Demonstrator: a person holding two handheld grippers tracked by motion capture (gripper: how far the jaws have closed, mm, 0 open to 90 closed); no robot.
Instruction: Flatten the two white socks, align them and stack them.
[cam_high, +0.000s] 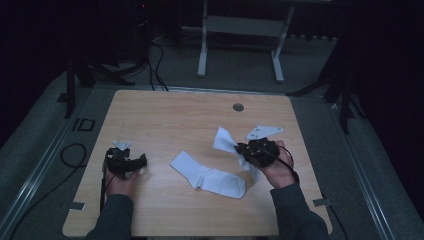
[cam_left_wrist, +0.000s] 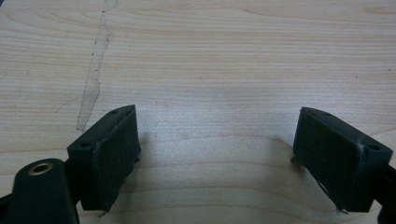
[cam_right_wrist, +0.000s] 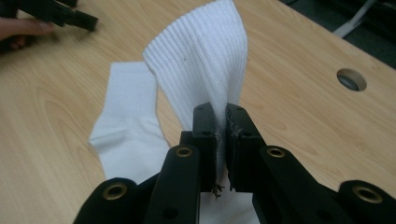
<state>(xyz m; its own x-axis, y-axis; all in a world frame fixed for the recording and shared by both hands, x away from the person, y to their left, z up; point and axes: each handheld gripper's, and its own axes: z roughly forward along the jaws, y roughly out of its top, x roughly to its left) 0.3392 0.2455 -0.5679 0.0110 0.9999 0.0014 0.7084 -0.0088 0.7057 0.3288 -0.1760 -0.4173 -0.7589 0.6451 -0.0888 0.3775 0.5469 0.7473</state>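
One sock (cam_right_wrist: 201, 70) in right claw (cam_right_wrist: 223, 140)

The high view is dim and slightly soft; the room around the counter (cam_high: 200, 115) falls into near black. Both gripper views are brighter, lit evenly from above. Soft shadows sit beneath the left tongs (cam_left_wrist: 215, 158). The hand at the right gripper view's top left corner is blurred.
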